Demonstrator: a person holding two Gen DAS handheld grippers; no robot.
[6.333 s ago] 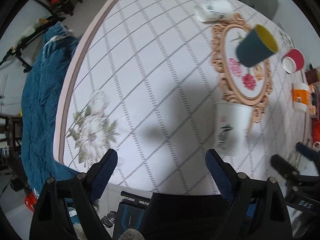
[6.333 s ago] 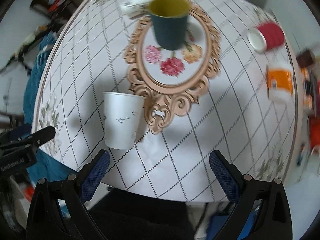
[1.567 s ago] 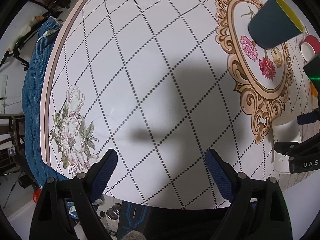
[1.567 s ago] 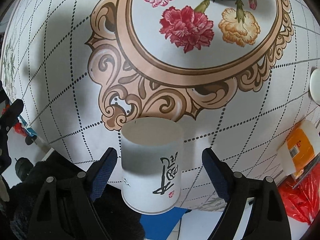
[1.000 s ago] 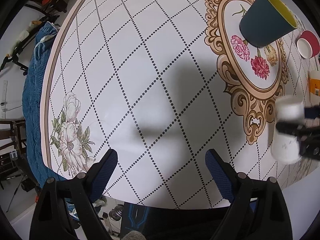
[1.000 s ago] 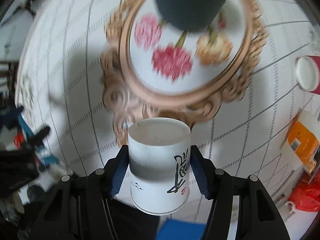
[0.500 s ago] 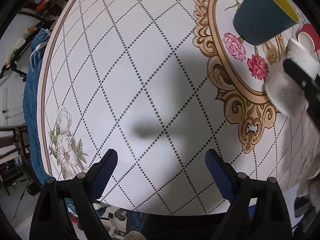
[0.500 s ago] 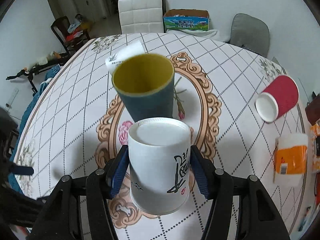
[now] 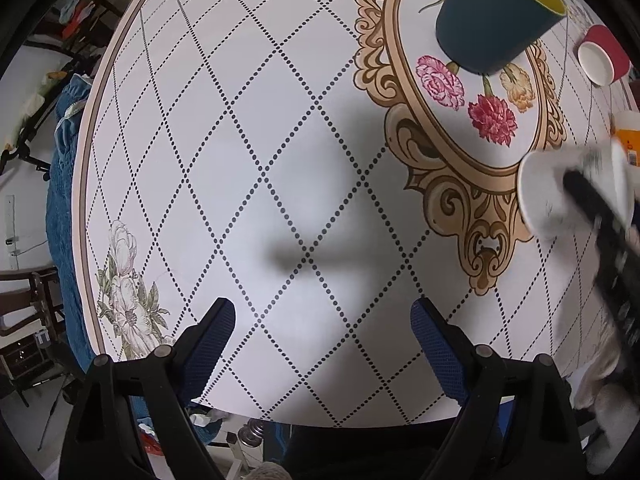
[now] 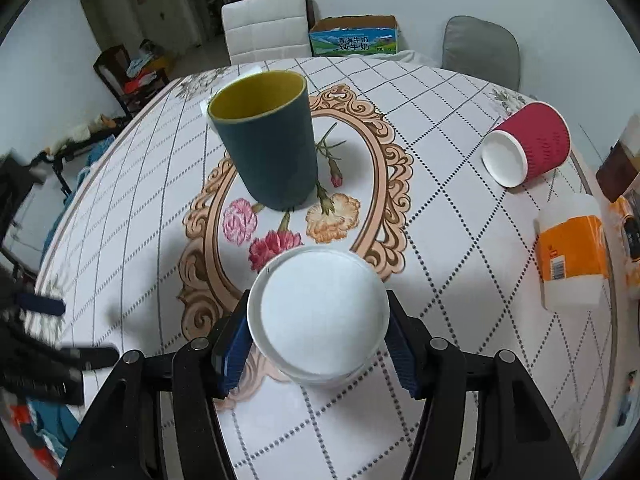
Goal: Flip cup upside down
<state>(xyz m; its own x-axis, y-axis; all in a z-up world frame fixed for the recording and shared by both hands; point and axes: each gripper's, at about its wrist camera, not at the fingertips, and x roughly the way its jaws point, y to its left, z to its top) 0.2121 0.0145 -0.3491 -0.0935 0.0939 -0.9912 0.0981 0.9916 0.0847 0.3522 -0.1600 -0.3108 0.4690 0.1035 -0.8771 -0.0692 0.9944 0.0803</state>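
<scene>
1. The right gripper [image 10: 318,344] pinches the white paper cup [image 10: 318,312] between its blue pads, holding it above the surface's [image 10: 460,208] near edge and tipped so one round end faces the camera.
2. The left gripper [image 9: 322,344] hangs spread and empty over the near-left part of the surface.
3. Risk: thin paper walls could buckle or slide in the pads during rotation, dropping the cup off the near edge.
4. Risk: swinging forward might knock the dark blue cup [image 10: 266,140] standing at the surface's centre.
</scene>
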